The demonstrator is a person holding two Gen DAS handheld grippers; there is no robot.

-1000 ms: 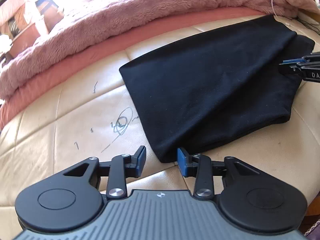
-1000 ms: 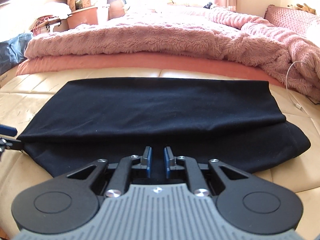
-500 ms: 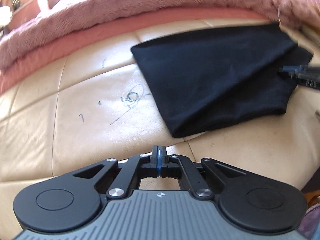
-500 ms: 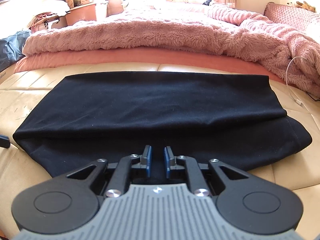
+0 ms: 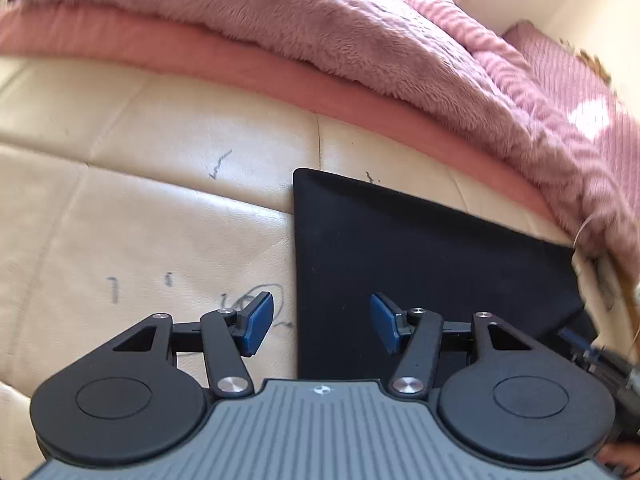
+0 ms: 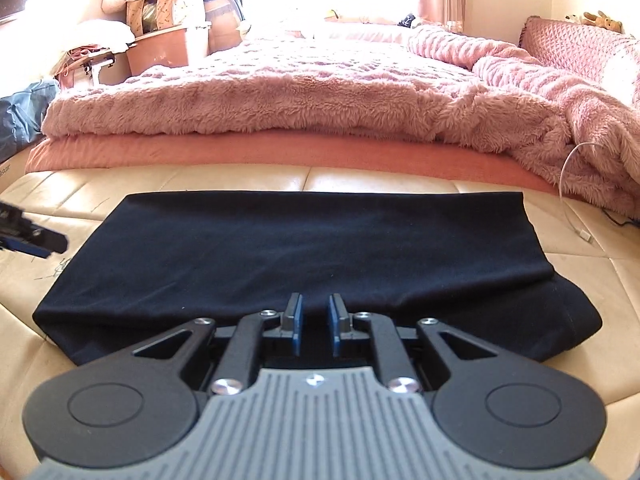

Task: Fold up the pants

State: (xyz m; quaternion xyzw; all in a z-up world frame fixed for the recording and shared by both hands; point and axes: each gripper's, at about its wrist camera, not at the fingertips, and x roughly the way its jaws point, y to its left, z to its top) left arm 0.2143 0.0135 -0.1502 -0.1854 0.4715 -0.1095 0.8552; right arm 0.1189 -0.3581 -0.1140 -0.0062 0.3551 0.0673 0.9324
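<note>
The black pants lie folded in a flat rectangle on the cream leather surface. In the left wrist view the pants fill the right half. My left gripper is open wide and empty, straddling the pants' left edge: one pad over the leather, one over the cloth. My right gripper is at the near long edge of the pants, jaws a narrow gap apart, holding nothing. The left gripper's tip shows at the left of the right wrist view.
A fluffy pink blanket over a salmon sheet borders the far side. A white cable lies at the right. Boxes and pillows stand at the back left. Pen scribbles mark the leather.
My left gripper was open, shut half a second ago, and is open wide again; it has swung round to the pants' left edge. The right gripper has barely moved.
</note>
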